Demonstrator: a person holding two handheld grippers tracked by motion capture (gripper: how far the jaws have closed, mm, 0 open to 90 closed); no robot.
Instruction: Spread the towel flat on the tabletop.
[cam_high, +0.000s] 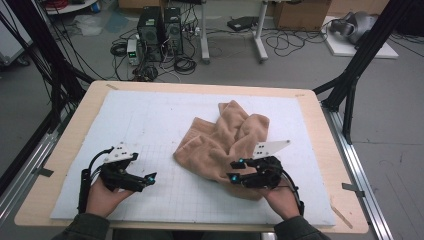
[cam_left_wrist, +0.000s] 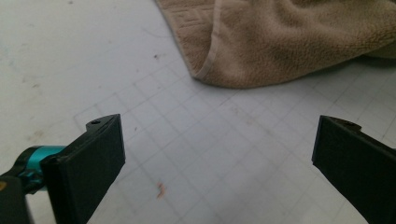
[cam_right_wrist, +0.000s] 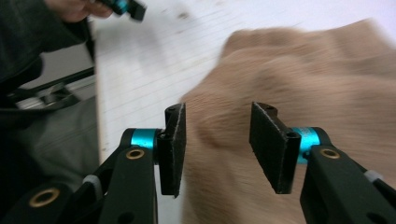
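Both grippers stand with jaws spread and empty: the right gripper (cam_high: 234, 170) hangs over the near edge of the crumpled tan towel (cam_high: 225, 142), the left gripper (cam_high: 151, 178) over bare mat apart from the cloth. That towel lies right of centre on the white gridded mat (cam_high: 150, 120) covering the tabletop (cam_high: 70, 135).

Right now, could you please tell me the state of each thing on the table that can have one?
Towel: crumpled and partly folded, lying loose on the white mat, held by neither gripper.
Left gripper: open, jaws wide apart over bare mat, short of the towel's corner.
Right gripper: open, jaws apart just over the towel's near edge, not closed on it.
White mat: lying flat on the table.
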